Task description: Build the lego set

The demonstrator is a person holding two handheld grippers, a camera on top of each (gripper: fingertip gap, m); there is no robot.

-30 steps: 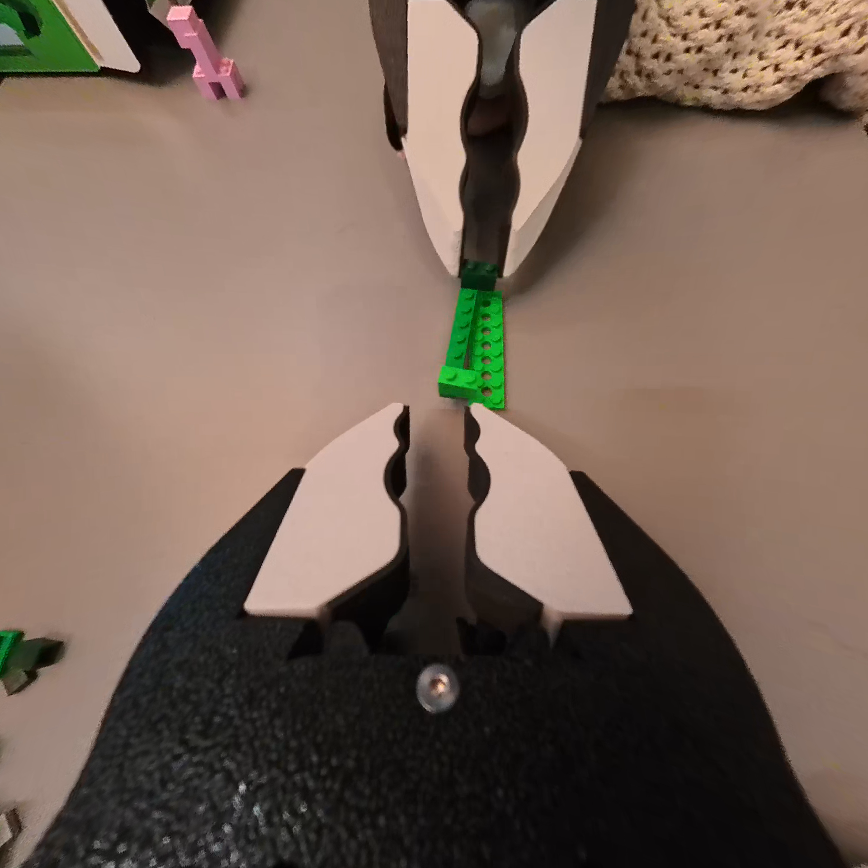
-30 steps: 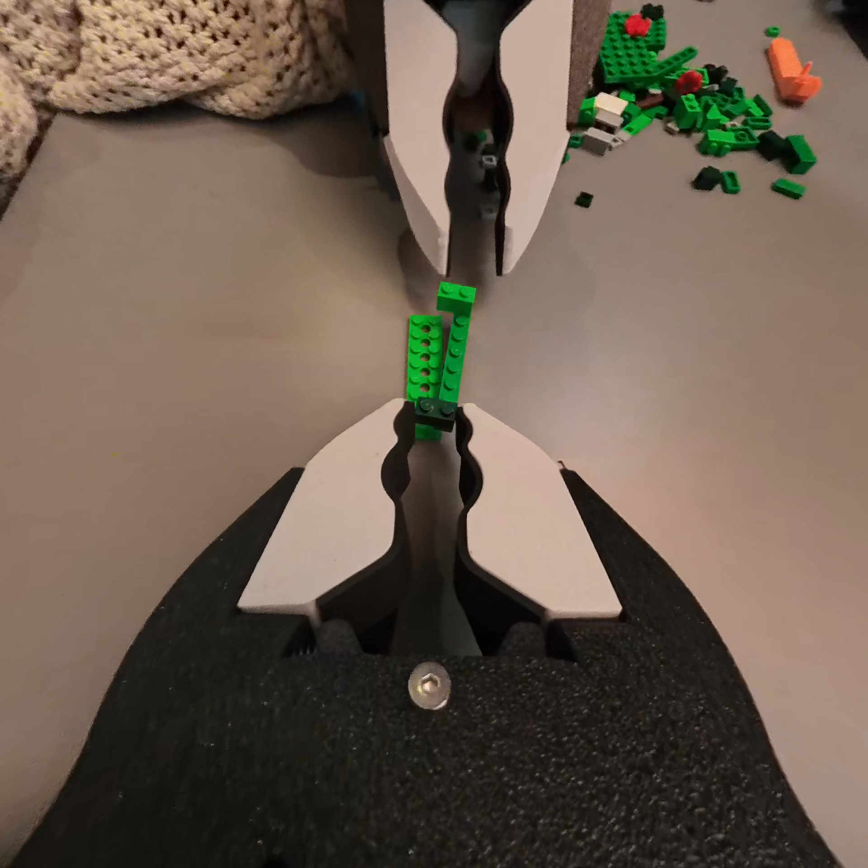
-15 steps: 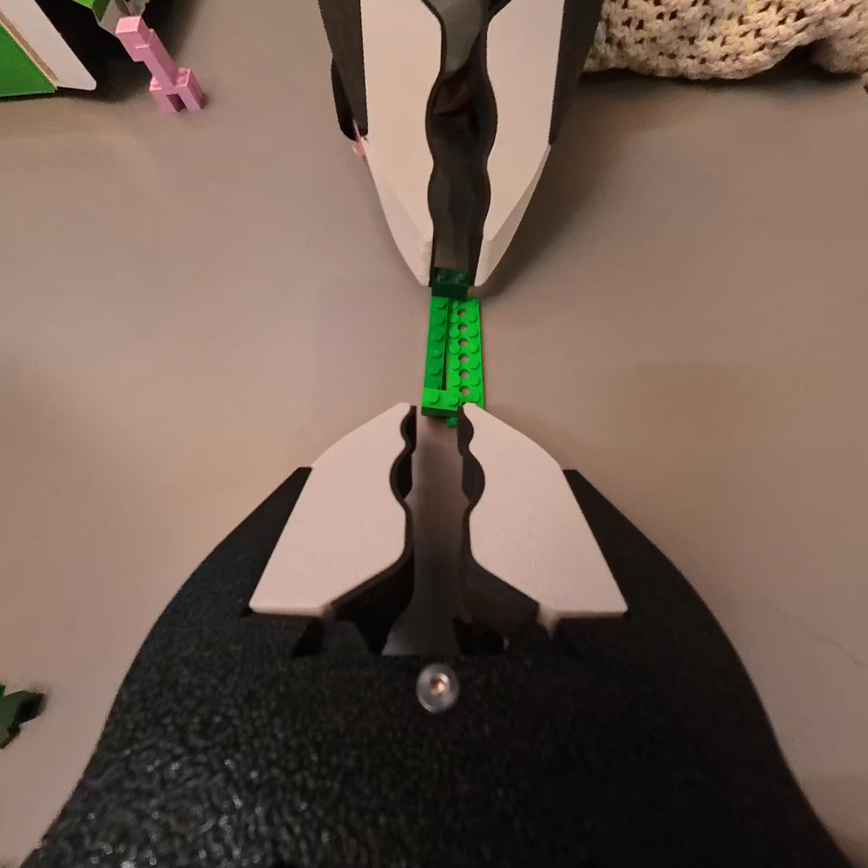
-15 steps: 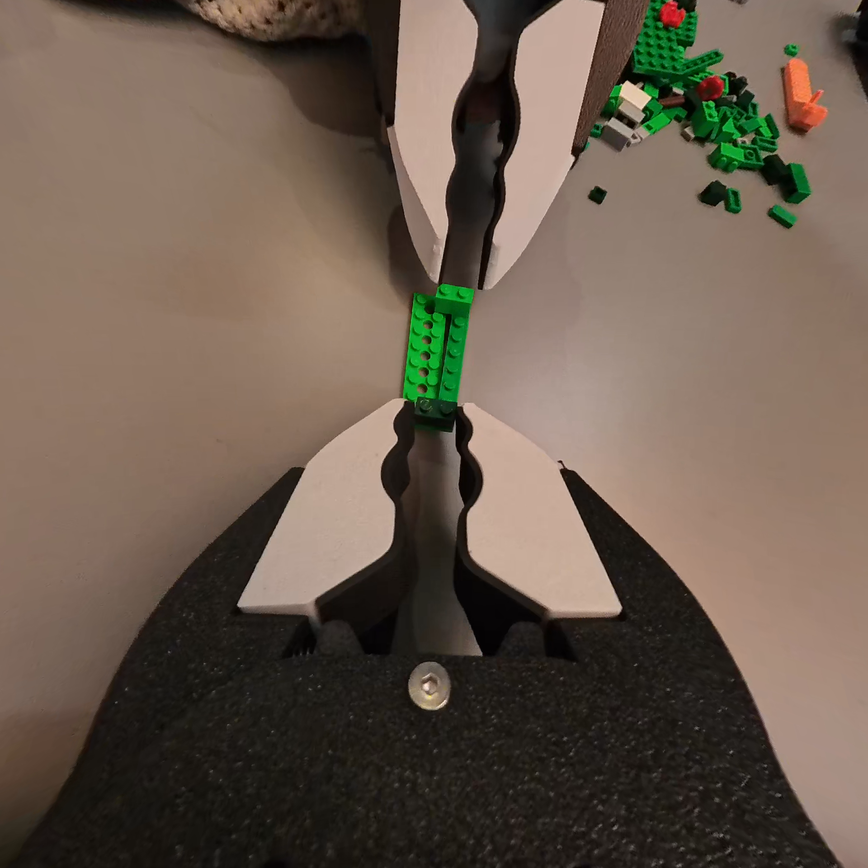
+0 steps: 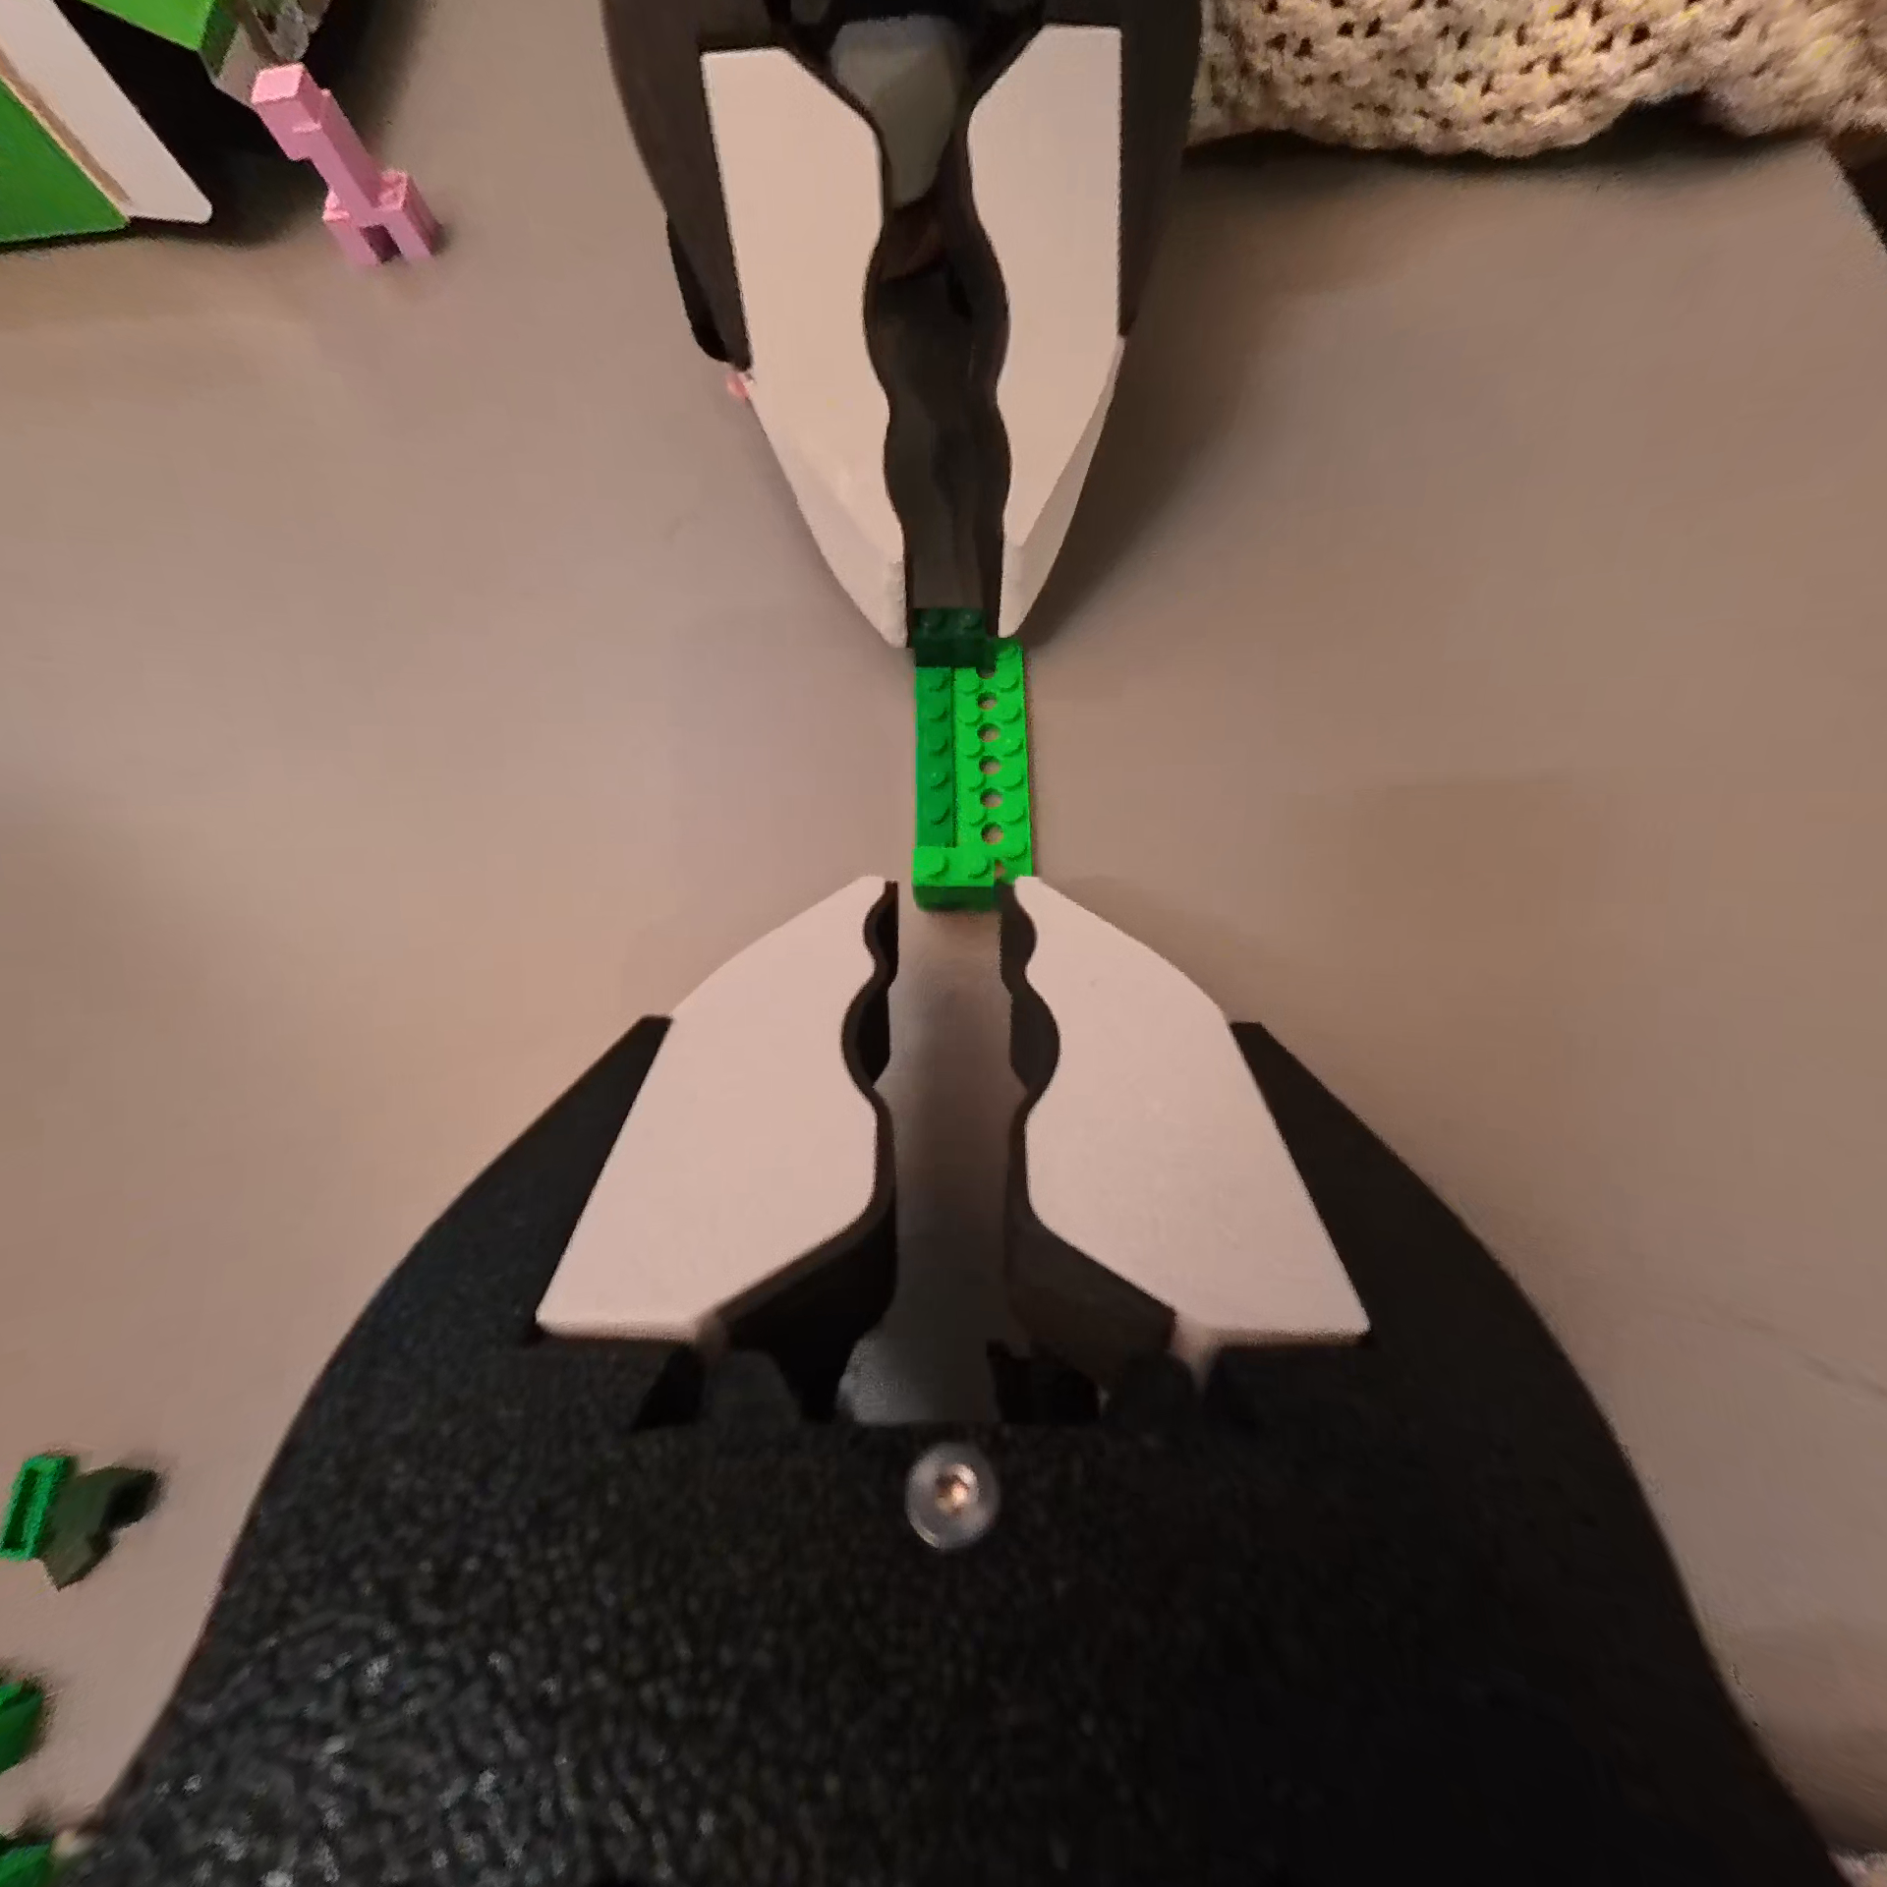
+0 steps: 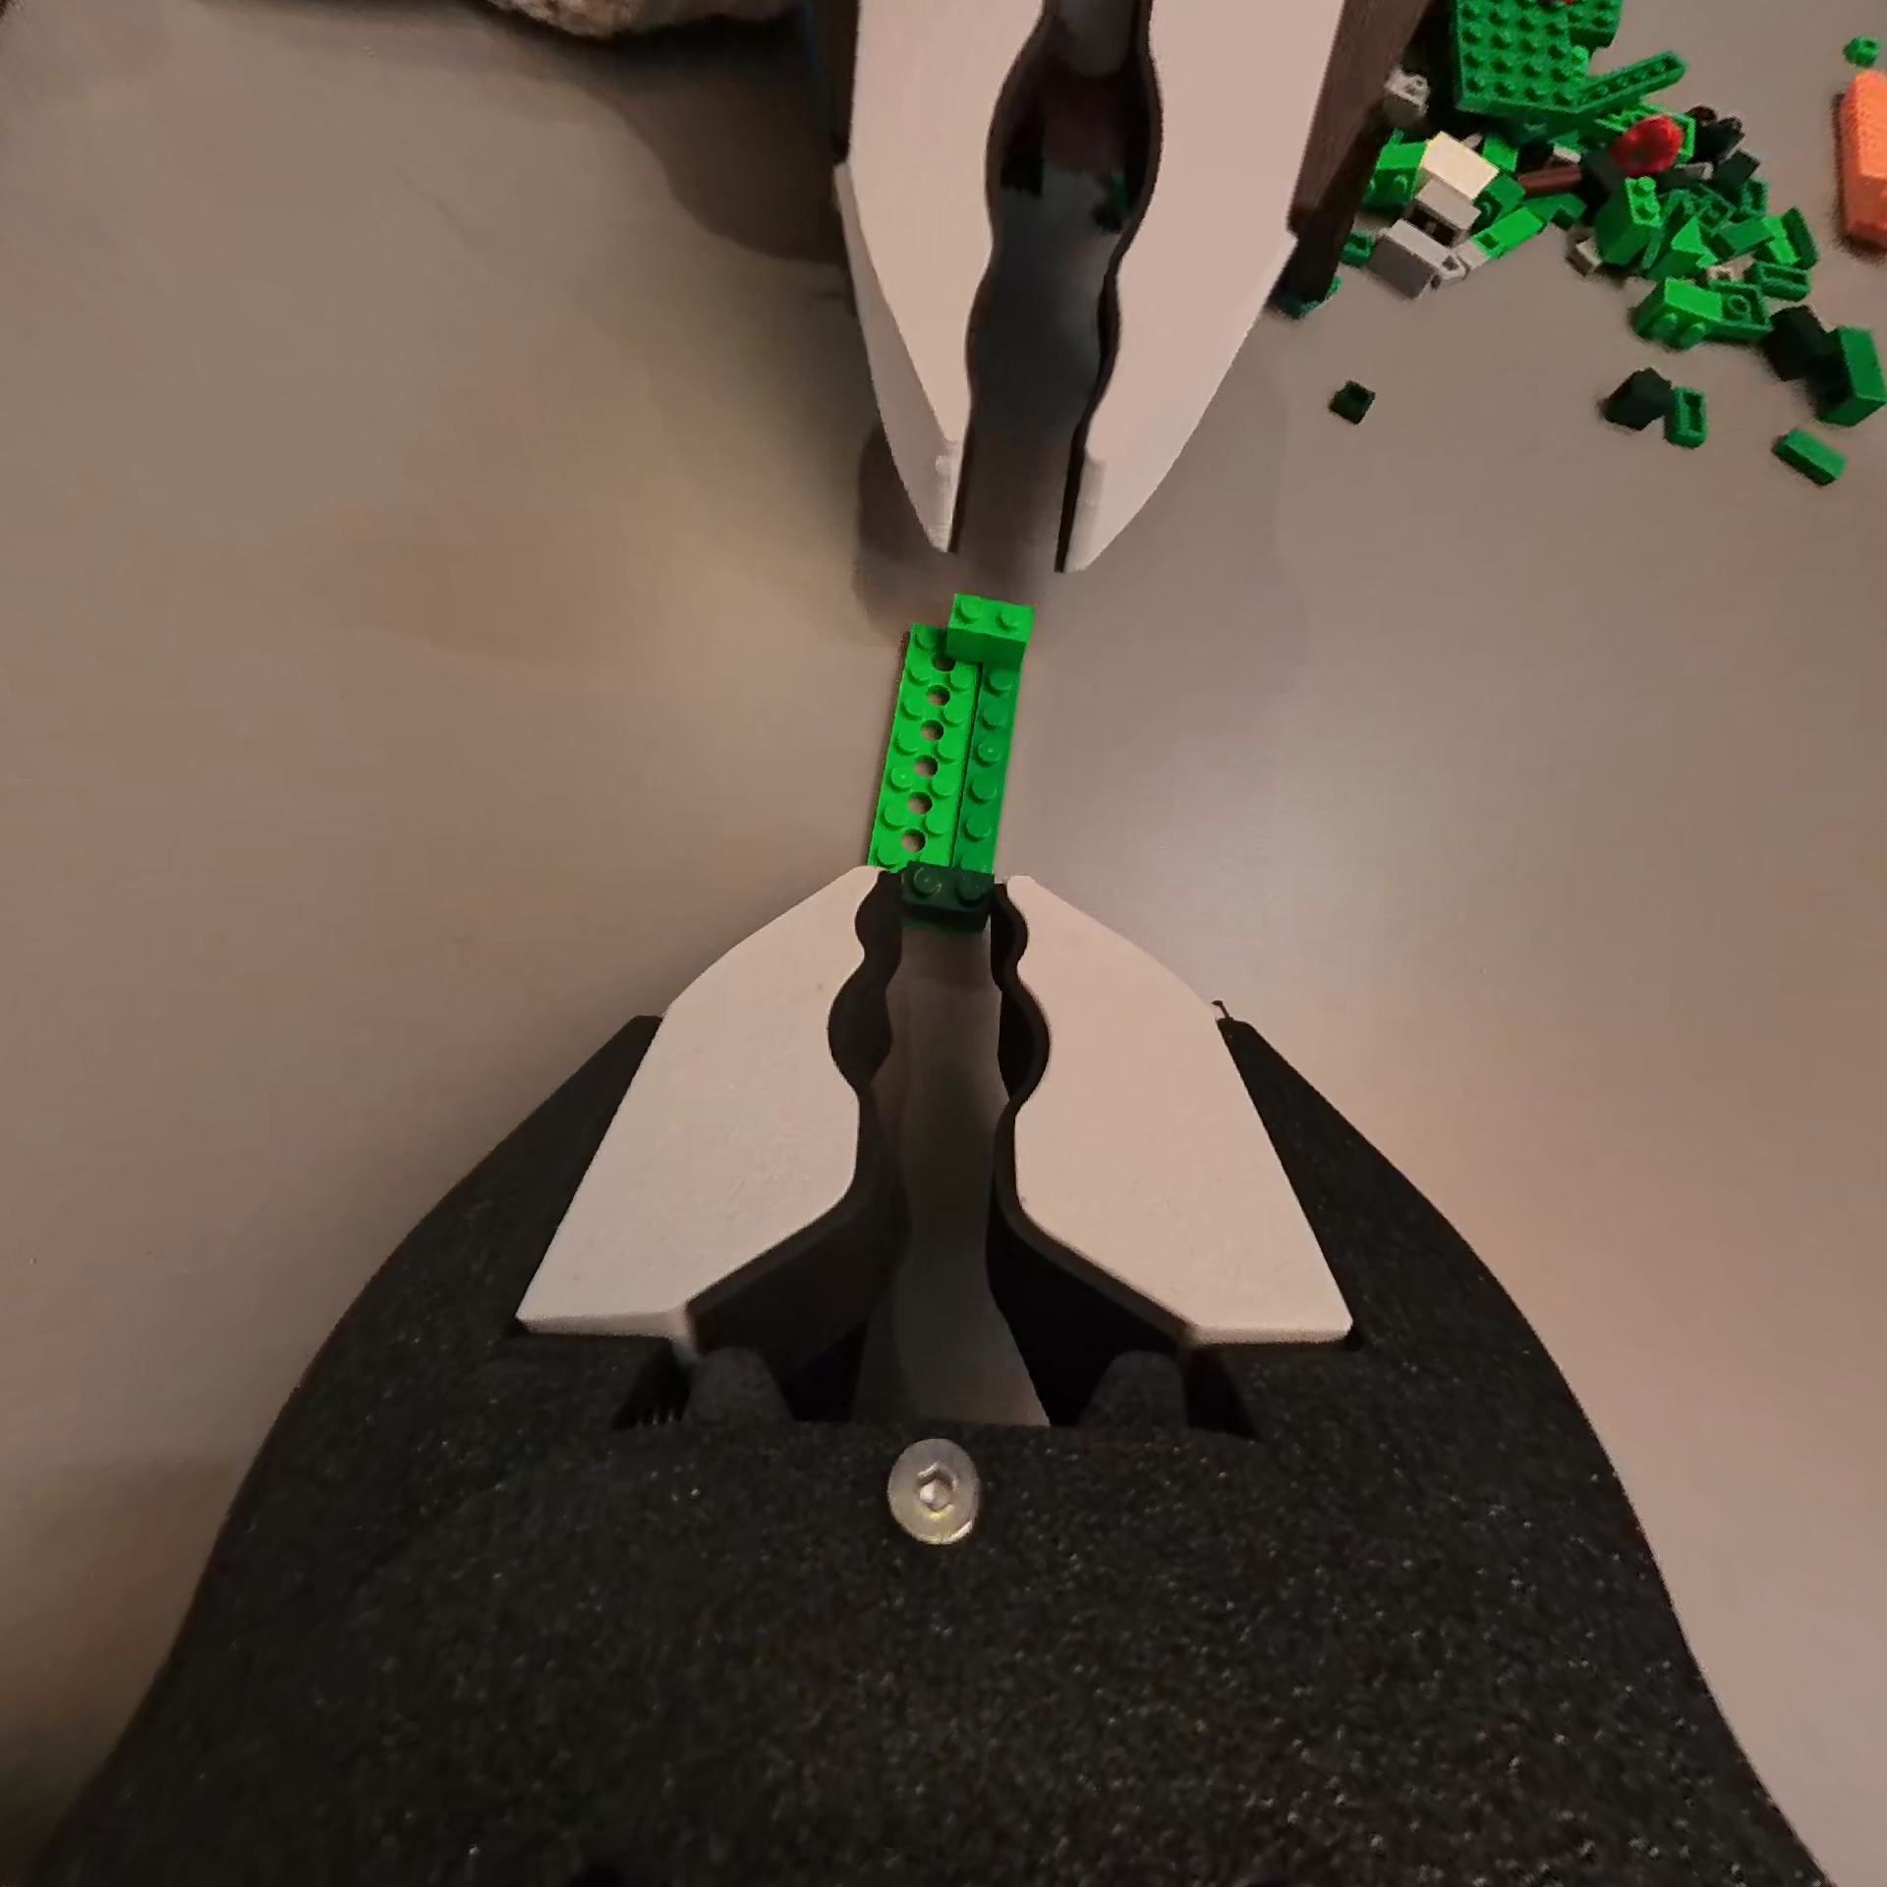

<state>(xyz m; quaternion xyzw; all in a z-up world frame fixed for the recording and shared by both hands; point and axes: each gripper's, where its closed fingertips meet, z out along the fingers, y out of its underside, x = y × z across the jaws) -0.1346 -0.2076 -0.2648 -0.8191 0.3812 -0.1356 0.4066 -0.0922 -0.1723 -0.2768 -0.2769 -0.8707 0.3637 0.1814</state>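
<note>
Bright green lego strip (image 5: 975,771) flat on grey tabletop (image 5: 408,664), dark-green end brick (image 6: 948,890) pinched by right tool (image 6: 948,904), left tool (image 5: 950,899) narrowly parted just short of opposite end

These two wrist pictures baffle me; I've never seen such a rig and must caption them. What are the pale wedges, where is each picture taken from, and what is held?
No robot here: a person holds a two-finger gripper in each hand, with a camera on each looking along its fingers. The pale wedges low in each picture are that gripper's own fingers; the pair at the top is the other gripper, facing it.

In the left wrist view, the left gripper is open, near the bright green end of the green lego assembly on the grey table. In the right wrist view, the right gripper is shut on the assembly's dark green brick.

A loose brick pile, a pink lego piece and a knitted blanket lie around.
</note>
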